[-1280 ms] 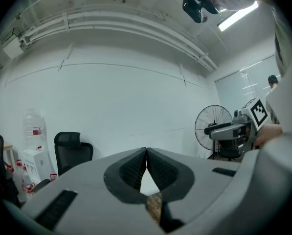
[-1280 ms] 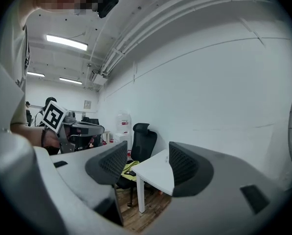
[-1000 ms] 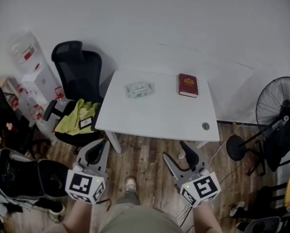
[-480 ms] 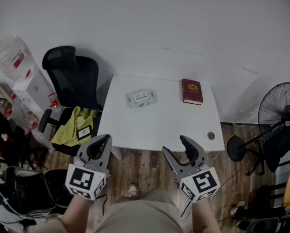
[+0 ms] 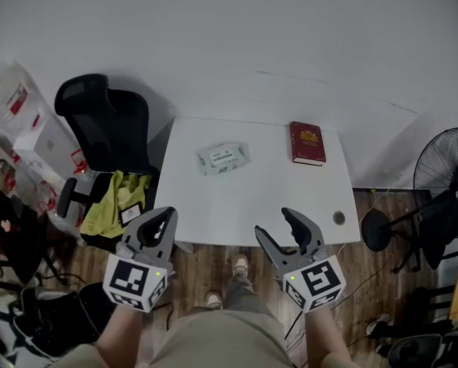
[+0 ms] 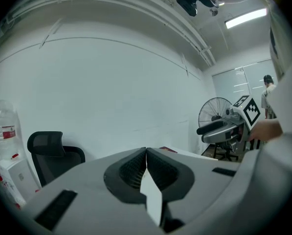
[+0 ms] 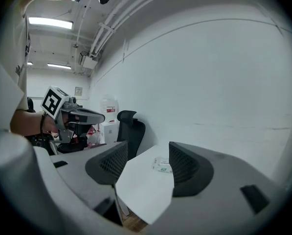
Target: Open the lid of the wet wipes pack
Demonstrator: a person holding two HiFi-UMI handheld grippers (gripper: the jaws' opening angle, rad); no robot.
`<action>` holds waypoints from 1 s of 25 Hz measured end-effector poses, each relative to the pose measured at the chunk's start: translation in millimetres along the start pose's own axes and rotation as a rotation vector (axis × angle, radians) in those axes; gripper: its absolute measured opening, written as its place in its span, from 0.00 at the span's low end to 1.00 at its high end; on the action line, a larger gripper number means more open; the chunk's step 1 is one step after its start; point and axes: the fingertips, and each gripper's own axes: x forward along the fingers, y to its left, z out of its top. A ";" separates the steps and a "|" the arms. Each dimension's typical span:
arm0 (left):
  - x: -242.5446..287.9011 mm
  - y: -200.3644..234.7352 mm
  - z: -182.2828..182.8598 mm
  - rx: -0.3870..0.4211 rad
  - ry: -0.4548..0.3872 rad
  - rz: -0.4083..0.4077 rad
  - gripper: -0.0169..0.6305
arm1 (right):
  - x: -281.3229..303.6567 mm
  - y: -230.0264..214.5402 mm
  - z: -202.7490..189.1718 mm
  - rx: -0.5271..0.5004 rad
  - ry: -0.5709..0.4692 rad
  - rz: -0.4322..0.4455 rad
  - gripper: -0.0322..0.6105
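Wet wipes pack (image 5: 223, 159) on white table (image 5: 248, 205), bare top around it — red book (image 5: 308, 142) well apart. Left gripper (image 5: 160, 219) jaws pressed together, empty; right gripper (image 5: 275, 225) jaws wide apart (nothing held), both at near edge.

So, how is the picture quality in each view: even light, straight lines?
Head view: dim, darker toward the corners; the wet wipes pack is small but sharp, and the water bottle at the left edge is smeared. Left gripper view: strong fisheye inside a black ring, one bright ceiling lamp. Right gripper view: the same fisheye, wall lines curved, ceiling lamps glaring.
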 end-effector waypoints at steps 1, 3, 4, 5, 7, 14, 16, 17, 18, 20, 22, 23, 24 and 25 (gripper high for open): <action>6.6 2.4 -0.8 0.000 0.004 0.000 0.06 | 6.4 -4.6 -2.0 0.000 0.006 0.005 0.46; 19.8 7.8 -3.1 -0.003 0.016 0.003 0.06 | 19.5 -14.3 -5.6 -0.001 0.018 0.016 0.46; 26.9 10.6 -4.1 -0.002 0.021 0.004 0.06 | 26.1 -19.3 -7.0 -0.002 0.023 0.021 0.46; 34.7 13.5 -5.0 -0.001 0.024 0.005 0.06 | 32.9 -24.4 -8.2 -0.003 0.028 0.025 0.46; 52.0 19.3 -6.9 -0.005 0.035 0.009 0.06 | 47.3 -35.5 -10.3 -0.004 0.041 0.038 0.46; 108.0 31.9 -13.3 -0.026 0.096 0.035 0.06 | 97.5 -77.6 -23.8 -0.008 0.088 0.101 0.46; 125.9 39.5 -16.6 -0.039 0.116 0.048 0.06 | 115.9 -89.8 -26.6 -0.008 0.106 0.128 0.46; 135.1 44.2 -18.3 -0.039 0.123 0.055 0.06 | 125.6 -95.4 -27.9 -0.007 0.116 0.145 0.46; 144.4 48.8 -19.8 -0.036 0.128 0.062 0.06 | 135.1 -100.7 -29.3 -0.006 0.125 0.162 0.46; 163.4 55.4 -21.6 -0.033 0.141 0.073 0.06 | 152.5 -112.4 -31.8 -0.005 0.140 0.190 0.46; 181.4 57.9 -23.4 -0.035 0.163 0.080 0.06 | 167.3 -125.7 -34.9 -0.007 0.153 0.210 0.46; 189.1 58.6 -25.1 -0.033 0.174 0.085 0.06 | 173.8 -132.1 -36.8 -0.007 0.158 0.221 0.46; 195.9 59.4 -27.3 -0.031 0.184 0.092 0.06 | 180.1 -138.1 -39.0 -0.008 0.162 0.232 0.46; 202.0 60.5 -29.8 -0.029 0.194 0.100 0.06 | 186.2 -143.5 -41.4 -0.013 0.166 0.244 0.46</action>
